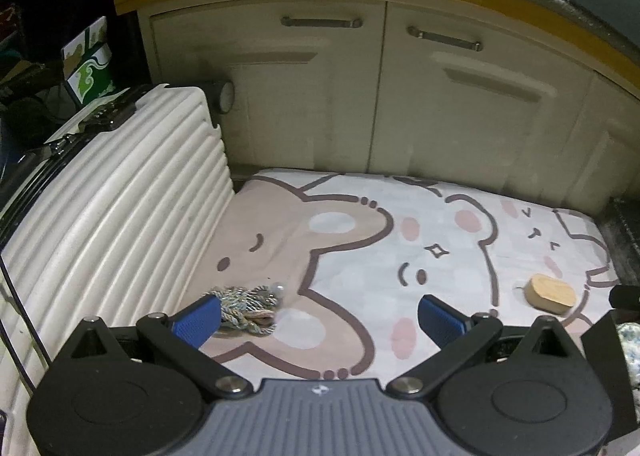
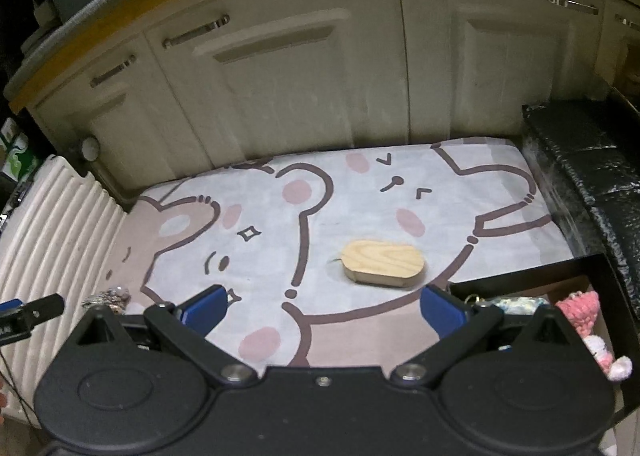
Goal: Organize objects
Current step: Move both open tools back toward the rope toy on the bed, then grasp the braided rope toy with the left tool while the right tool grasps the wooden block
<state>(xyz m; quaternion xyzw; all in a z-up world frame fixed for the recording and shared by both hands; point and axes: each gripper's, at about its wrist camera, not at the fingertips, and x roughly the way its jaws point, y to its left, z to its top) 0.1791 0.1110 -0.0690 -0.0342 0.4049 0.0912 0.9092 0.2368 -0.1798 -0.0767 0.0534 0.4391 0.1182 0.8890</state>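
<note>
Two views, left wrist first: left tongs (image 1: 318, 314) spread apart, holding nothing.
Cord bundle (image 1: 246, 308): on the cartoon mat (image 1: 440, 228), near its left edge, just beside the left blue finger (image 1: 198, 318).
Ribbed suitcase (image 1: 112, 208): along that edge.
Right wrist view: right tongs (image 2: 322, 310) apart, empty.
Wooden block (image 2: 384, 258): on the mat, right of centre.
Black box (image 2: 600, 268): at the mat's near right corner, holding a pink knitted toy (image 2: 580, 306).

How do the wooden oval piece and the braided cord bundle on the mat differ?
The wooden oval piece is one smooth, pale, rigid block; the braided cord bundle is a loose, grey-blue and tan tangle with a bead. The wooden piece lies nearer the right gripper, the bundle beside the left gripper's finger. Both rest ungripped on the cartoon mat.
</note>
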